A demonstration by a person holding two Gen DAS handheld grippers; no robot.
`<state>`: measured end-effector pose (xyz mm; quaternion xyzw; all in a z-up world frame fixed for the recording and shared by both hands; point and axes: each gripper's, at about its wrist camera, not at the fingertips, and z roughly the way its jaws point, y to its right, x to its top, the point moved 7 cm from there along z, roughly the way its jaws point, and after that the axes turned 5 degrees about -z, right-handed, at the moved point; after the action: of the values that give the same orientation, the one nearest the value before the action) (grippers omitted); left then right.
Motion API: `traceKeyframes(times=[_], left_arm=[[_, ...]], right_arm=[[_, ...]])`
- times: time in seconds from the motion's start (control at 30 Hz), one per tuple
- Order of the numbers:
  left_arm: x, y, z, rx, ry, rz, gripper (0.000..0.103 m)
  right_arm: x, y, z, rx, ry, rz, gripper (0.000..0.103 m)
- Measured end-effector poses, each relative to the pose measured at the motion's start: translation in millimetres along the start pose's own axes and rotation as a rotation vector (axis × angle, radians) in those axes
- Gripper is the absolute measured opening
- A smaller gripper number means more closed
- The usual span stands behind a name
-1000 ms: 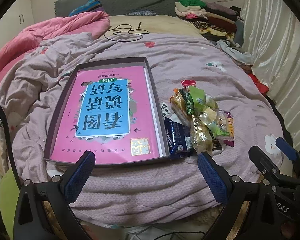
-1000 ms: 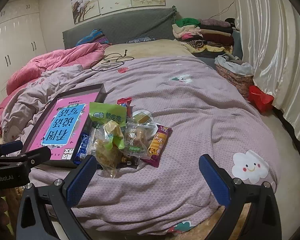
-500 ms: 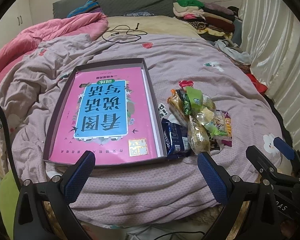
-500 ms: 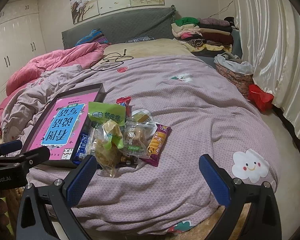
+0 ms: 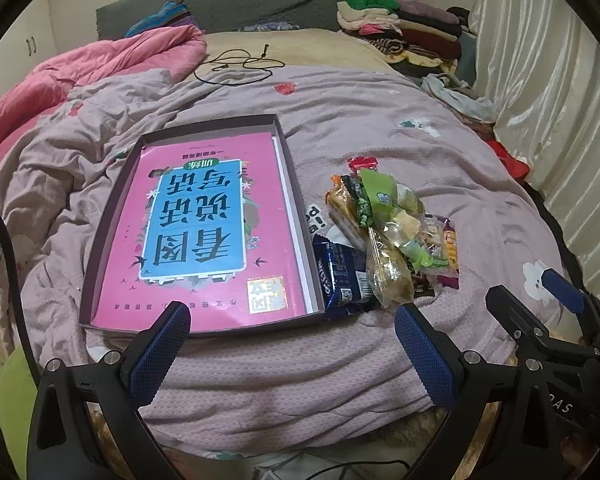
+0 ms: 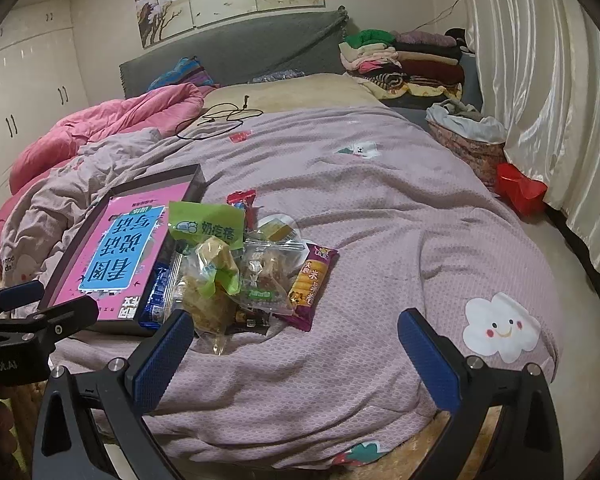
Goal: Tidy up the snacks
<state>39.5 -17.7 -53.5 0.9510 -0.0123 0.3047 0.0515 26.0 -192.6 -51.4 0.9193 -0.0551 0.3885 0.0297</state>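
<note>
Left gripper [image 5: 290,322] is held over the near edge of the bed [image 5: 400,120], fingers [image 5: 160,354] spread wide, nothing gripped. Right gripper [image 6: 292,334] is likewise held with fingers [image 6: 430,364] wide and empty. A shallow dark box [image 5: 296,204] with a pink book [image 5: 204,232] inside is seen on the purple quilt at 12 o'clock of the left gripper. The snacks [image 5: 384,236] are piled on the quilt, touching the box's right wall, at 1 o'clock in the left view and at 11 o'clock in the right view [image 6: 244,268]. A blue packet [image 5: 342,276] is pressed against the box; a purple packet [image 6: 312,284] lies at the pile's right edge. The right gripper is seen at 4 o'clock in the left view [image 5: 556,312].
</note>
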Motion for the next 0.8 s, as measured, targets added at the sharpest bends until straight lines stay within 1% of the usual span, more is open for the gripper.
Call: traceKeyframes(times=[0.53, 0.8], left_arm=[[-1.3, 5.2, 3.5, -0.019, -0.014, 0.013, 0.102], [-1.4, 9.6, 7.5, -0.055, -0.03, 0.021, 0.102]], right_arm=[[-0.7, 4.1, 4.0, 0.0, -0.012, 0.011, 0.103], [-2.0, 9.0, 9.6, 0.003, -0.023, 0.025, 0.103]])
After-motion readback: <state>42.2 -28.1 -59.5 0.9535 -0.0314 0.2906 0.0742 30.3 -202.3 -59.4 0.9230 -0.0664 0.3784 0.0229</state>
